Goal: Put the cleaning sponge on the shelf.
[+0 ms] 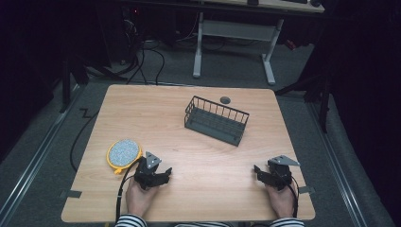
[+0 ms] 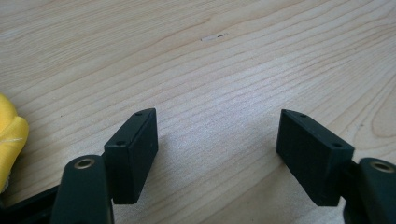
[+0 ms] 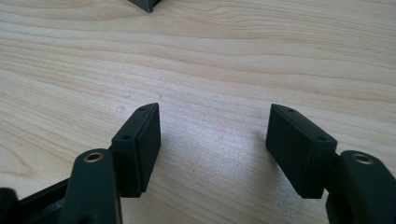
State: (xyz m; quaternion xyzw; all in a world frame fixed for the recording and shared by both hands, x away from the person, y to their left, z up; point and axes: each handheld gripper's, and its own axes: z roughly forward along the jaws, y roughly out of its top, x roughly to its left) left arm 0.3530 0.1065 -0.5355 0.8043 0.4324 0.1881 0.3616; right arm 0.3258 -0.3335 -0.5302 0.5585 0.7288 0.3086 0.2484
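Note:
A round scrubbing pad (image 1: pixel 124 152) with a speckled grey face and a yellow rim lies on the wooden table (image 1: pixel 189 142) at the front left. Its yellow edge (image 2: pixel 10 140) shows at the left of the left gripper view. Just right of the pad, my left gripper (image 1: pixel 165 173) rests on the table, held by a hand, with its jaws wide apart over bare wood (image 2: pixel 217 140). At the front right, my right gripper (image 1: pixel 257 171) also stands open, nothing between its jaws (image 3: pixel 215 137). A dark wire basket (image 1: pixel 216 120) stands behind centre, apart from both grippers.
A small dark round disc (image 1: pixel 225 100) lies on the table behind the basket. A corner of the basket (image 3: pixel 145 4) shows at the top of the right gripper view. Beyond the table are a white desk frame (image 1: pixel 234 33), floor cables and dark surroundings.

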